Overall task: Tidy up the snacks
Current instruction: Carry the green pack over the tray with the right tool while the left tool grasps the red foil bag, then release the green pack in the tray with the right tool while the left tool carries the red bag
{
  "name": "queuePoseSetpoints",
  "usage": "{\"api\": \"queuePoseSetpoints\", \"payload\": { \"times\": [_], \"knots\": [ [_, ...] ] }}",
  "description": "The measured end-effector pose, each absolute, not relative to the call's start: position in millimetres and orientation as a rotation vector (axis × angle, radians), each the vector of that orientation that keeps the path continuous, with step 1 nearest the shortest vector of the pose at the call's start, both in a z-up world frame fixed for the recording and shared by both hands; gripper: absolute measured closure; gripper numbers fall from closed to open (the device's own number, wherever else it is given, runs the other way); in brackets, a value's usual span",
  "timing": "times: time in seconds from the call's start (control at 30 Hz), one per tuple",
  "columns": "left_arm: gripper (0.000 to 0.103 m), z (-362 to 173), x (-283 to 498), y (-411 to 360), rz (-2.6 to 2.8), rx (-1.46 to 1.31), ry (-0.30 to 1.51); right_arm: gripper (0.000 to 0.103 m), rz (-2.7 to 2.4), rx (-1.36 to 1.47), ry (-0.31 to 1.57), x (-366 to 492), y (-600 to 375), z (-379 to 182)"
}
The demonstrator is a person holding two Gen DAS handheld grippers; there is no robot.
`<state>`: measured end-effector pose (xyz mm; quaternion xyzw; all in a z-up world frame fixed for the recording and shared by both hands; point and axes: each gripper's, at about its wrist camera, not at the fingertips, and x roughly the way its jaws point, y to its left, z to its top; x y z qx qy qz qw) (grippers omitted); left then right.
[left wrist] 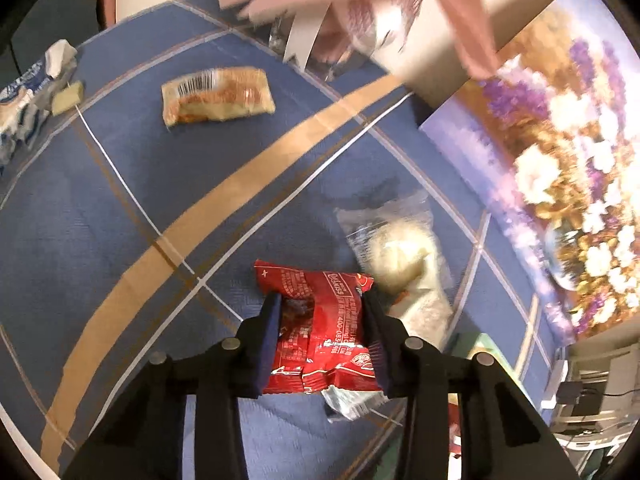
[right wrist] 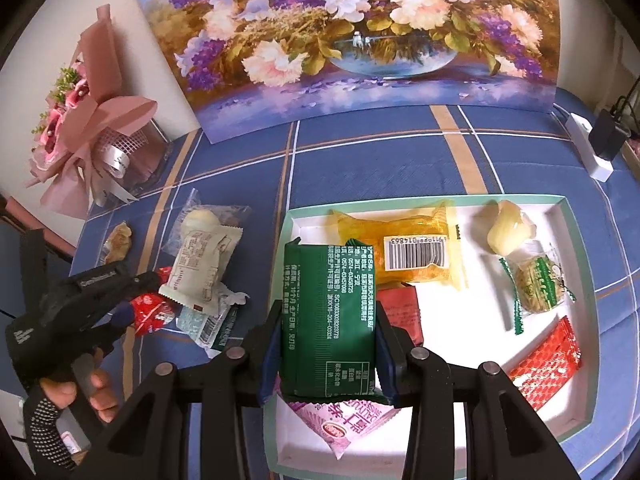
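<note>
My left gripper [left wrist: 322, 304] is shut on a red snack packet [left wrist: 320, 336] just above the blue tablecloth; it also shows in the right wrist view [right wrist: 150, 312]. A clear-wrapped white bun [left wrist: 400, 264] lies right beside it. My right gripper [right wrist: 328, 320] is shut on a green snack packet [right wrist: 330, 320], held over the left part of the white tray [right wrist: 576, 216]. The tray holds an orange packet [right wrist: 404, 244], a pale jelly cup [right wrist: 510, 232], a green-edged cookie packet [right wrist: 536, 284], red packets [right wrist: 548, 360] and a pink packet [right wrist: 340, 420].
An orange-wrapped pastry [left wrist: 218, 94] and blue-white packets [left wrist: 24, 96] lie at the far side of the cloth. A flower painting [right wrist: 352, 36] stands at the back, a pink bouquet [right wrist: 88, 128] at the left. A white power strip [right wrist: 590, 146] with a black plug lies at the far right.
</note>
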<state>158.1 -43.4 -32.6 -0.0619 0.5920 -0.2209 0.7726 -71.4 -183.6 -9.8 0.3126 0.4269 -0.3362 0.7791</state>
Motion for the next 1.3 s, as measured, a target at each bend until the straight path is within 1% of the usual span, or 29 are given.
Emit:
{"api": "queuePoseSetpoints", "payload": {
  "times": [0.23, 0.4, 0.57, 0.7, 0.87, 1.0, 1.07, 1.13, 1.3],
  "knots": [
    [0.061, 11.7, 120.4, -58.1, -0.587, -0.093, 1.215, 0.061, -0.767, 0.706, 0.91, -101.3, -195.9, 0.2],
    [0.061, 22.1, 81.9, -93.2, -0.684, 0.005, 1.194, 0.061, -0.845, 0.747, 0.929, -133.8, -218.8, -4.0],
    [0.061, 11.8, 50.0, -139.9, -0.764, 0.136, 1.191, 0.061, -0.895, 0.809, 0.935, -162.3, -242.2, -12.3],
    [0.061, -10.7, 37.2, -168.3, -0.801, 0.227, 1.214, 0.061, -0.891, 0.839, 0.951, -167.4, -253.6, -25.2],
    [0.061, -30.5, 32.8, -185.6, -0.787, 0.291, 1.211, 0.061, -0.868, 0.867, 0.967, -164.7, -260.1, -40.6],
    [0.061, -35.5, 33.5, -188.3, -0.805, 0.275, 1.219, 0.061, -0.86, 0.877, 0.983, -160.6, -263.1, -50.0],
    [0.057, -35.2, 33.1, -188.0, -0.809, 0.269, 1.22, 0.061, -0.86, 0.879, 0.99, -160.2, -262.9, -52.6],
    [0.041, -33.6, 34.0, -186.1, -0.81, 0.263, 1.229, 0.06, -0.866, 0.881, 0.988, -160.9, -263.4, -53.0],
    [0.041, -18.6, 29.2, -178.3, -0.815, 0.265, 1.21, 0.059, -0.866, 0.862, 0.974, -160.9, -262.7, -45.2]
  ]
}}
